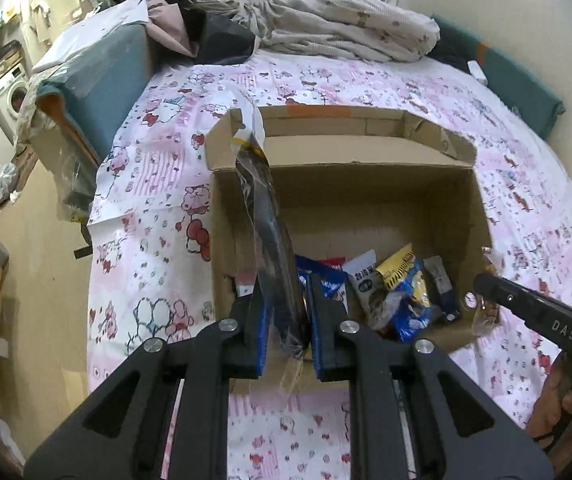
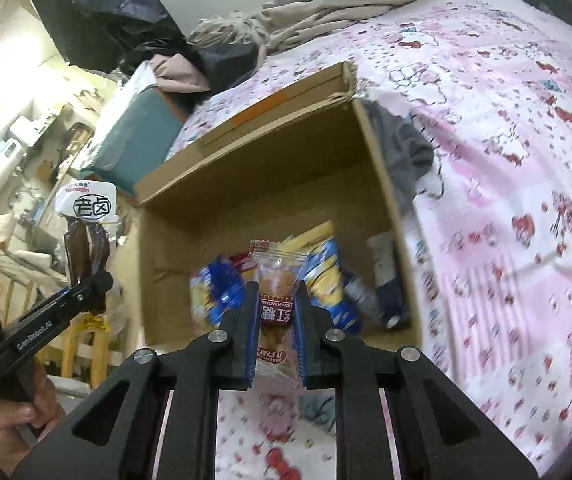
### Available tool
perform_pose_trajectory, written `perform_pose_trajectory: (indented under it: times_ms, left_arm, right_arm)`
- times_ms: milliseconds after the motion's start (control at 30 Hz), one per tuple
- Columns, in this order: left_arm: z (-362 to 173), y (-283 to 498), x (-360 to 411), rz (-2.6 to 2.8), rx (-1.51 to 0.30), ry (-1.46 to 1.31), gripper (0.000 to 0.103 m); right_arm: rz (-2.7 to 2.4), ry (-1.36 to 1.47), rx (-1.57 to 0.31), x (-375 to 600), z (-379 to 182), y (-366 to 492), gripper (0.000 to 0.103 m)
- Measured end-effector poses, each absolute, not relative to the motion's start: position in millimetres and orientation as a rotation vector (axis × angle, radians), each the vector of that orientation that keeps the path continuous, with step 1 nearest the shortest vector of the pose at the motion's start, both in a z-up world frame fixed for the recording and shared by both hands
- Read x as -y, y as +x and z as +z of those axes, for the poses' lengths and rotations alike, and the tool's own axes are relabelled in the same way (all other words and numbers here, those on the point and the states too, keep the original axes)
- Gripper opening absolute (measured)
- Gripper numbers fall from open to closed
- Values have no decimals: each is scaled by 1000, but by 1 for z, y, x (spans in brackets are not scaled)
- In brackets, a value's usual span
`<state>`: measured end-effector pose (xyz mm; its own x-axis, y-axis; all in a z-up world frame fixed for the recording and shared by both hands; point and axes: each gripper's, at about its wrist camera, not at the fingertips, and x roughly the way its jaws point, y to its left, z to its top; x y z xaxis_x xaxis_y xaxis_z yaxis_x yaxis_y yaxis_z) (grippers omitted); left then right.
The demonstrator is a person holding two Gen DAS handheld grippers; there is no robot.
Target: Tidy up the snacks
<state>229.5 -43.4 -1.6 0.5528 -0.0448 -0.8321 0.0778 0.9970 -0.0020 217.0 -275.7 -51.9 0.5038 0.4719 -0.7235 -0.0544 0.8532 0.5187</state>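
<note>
An open cardboard box [image 1: 366, 200] stands on a bed with a pink cartoon-print sheet [image 1: 145, 200]; several snack packets [image 1: 402, 292] lie in its near part. My left gripper [image 1: 286, 284] is shut on a long clear packet of dark brown snack [image 1: 269, 232] that sticks up over the box's near left corner. My right gripper [image 2: 277, 292] is shut on a clear packet with a brown pastry and a red label [image 2: 275, 272], held over the box's [image 2: 265, 184] near edge. Each gripper shows in the other's view: the right gripper [image 1: 482, 282] at the box's right, the left gripper [image 2: 99, 282] at its left.
Crumpled bedding [image 1: 346, 20] is heaped at the head of the bed. A teal cushion [image 1: 101, 76] lies left of the bed, another [image 1: 518, 80] at the far right. A grey cloth [image 2: 406, 152] lies against the box's right wall. A washing machine [image 1: 13, 96] stands far left.
</note>
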Motion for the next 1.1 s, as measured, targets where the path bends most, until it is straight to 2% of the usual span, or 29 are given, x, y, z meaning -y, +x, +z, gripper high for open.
perform_pose_trajectory:
  times_ms: [533,600,667,700,733,767,833,1000,1067,1100]
  left_arm:
    - [-46,257,51,-54,-1033,47,18]
    - [-46,258,52,-46,-1047,48,27]
    - [-43,256,51,-43,-1045,41,55]
    - [-40,254,50,-44,-1032,34,69]
    - [-37,252,50,-40,-1022,33,75]
    - [-32,249,49,-35,-1008,32,81]
    - [-25,243,48,-43,-990,30,81]
    - [-2,220,41,-56,-931,9,81]
    - [10,207,37,-54,-883,11,81]
    - [15,199,35,-45,-861,16,81]
  right_arm:
    - [300,520,-1125,277,-89,236,20]
    - [308,526,-1114,276,-86,237,20]
    - [315,531,-1108,275,-85,236,22]
    - [317,533,-1104,275,-83,236,24]
    - [321,541,-1094,275,-81,235,32]
    - [323,548,-1084,276,-79,235,46]
    - [335,576,-1047,280,-73,232,63]
    - [324,535,-971,283,-50,217,68]
    - [312,524,-948,284,-44,209,86]
    - [308,527,-925,285,-38,201,87]
